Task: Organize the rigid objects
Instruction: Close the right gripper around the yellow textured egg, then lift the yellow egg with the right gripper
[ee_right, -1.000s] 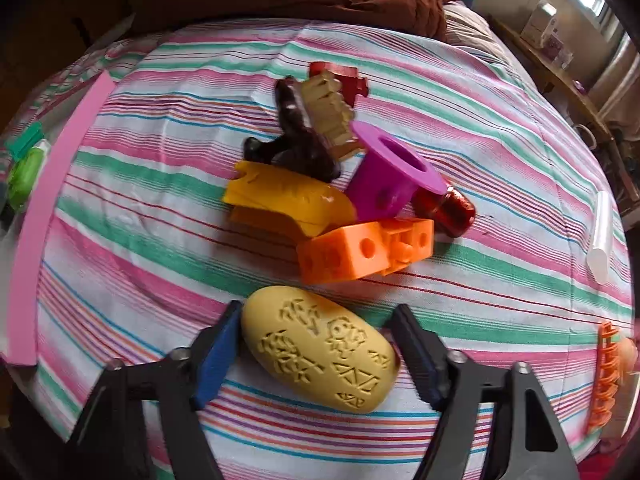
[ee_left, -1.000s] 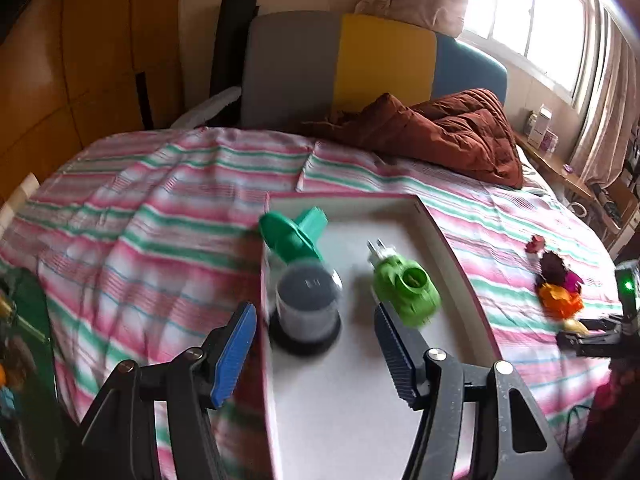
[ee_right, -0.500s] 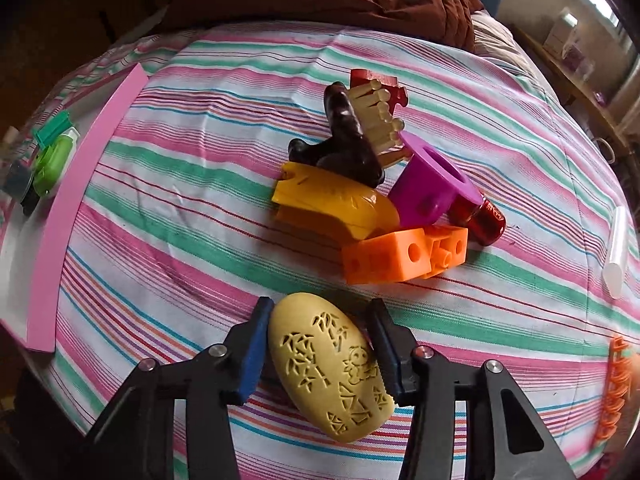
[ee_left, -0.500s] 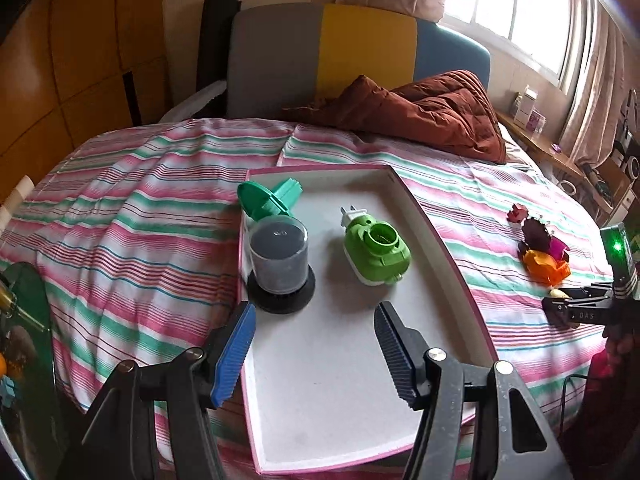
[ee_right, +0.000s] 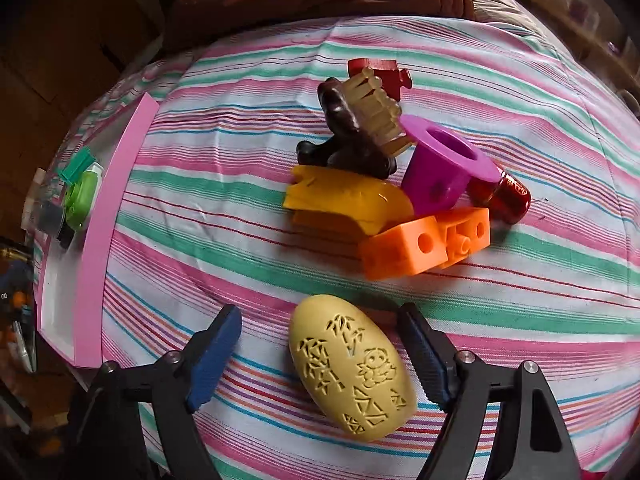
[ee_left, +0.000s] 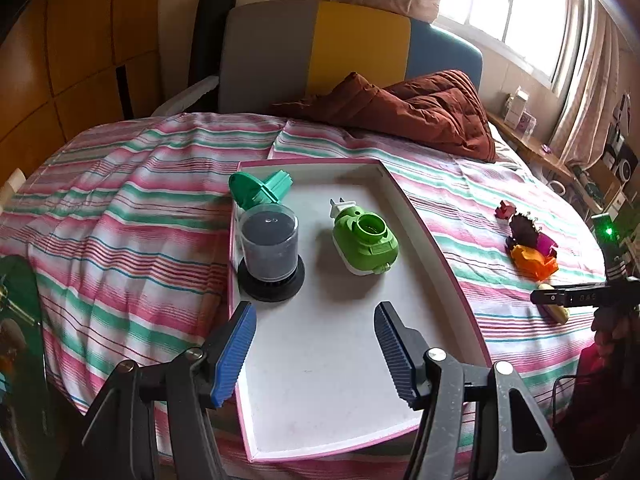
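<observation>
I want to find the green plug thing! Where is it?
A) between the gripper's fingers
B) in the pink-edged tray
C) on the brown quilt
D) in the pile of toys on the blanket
B: the green plug thing lies on the white floor of the pink-edged tray, beside a clear jar.

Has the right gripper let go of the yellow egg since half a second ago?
Yes. The right gripper jaws have just been opening and now stand clear of the yellow egg, which lies between them on the striped bedspread, below the orange block.
</observation>
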`<state>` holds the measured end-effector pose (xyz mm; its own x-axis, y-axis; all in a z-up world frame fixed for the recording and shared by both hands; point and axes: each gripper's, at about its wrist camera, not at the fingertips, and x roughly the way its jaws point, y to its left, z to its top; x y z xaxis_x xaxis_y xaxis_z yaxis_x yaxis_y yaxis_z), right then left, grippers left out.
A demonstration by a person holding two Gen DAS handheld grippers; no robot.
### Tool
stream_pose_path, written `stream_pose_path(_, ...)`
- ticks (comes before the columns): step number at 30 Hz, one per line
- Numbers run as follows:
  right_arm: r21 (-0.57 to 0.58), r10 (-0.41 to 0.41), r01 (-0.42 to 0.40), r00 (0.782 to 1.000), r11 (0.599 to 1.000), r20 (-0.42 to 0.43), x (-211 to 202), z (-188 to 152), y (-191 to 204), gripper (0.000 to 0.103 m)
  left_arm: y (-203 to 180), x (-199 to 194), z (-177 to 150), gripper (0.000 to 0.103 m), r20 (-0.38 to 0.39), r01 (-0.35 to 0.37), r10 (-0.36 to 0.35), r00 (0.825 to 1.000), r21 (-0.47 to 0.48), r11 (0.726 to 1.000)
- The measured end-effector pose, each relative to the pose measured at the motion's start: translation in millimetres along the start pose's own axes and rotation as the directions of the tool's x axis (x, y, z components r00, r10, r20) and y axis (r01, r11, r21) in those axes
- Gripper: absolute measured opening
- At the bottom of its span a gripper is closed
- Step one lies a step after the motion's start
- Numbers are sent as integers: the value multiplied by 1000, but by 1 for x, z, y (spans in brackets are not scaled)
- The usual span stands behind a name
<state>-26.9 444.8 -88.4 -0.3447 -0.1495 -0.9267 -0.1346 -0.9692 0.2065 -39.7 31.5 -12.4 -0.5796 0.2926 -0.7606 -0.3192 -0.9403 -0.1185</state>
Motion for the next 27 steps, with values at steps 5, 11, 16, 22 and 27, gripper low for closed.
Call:
stream_pose_path(5, -19, -17, 17, 1000, 1000, -3, -13, -16, 17, 82, 8, 1, -4, 62, -18, 26, -27, 999, -31, 999)
stream_pose_path(11, -126, -125, 126, 992, 984, 16, -15, -32, 45, 58, 9, -1, -4, 62, -13, 27, -28, 1000, -28, 999)
stream_pose_path(16, -183, -140, 145, 989, 972, 44, -17, -39, 60, 46, 9, -2, -3, 62, -10, 12, -12, 1000, -27, 1000)
stream_pose_path(22, -165, -96, 100, 995, 981, 27, -16, -38, 57, 54, 9, -7, -1, 62, 14, -54, 54, 998, -13, 998)
stream_pose_path(27, -248, -147, 157, 987, 956, 58, -16, -43, 71, 48, 10, -9, -1, 62, 20, -67, 68, 998, -10, 998)
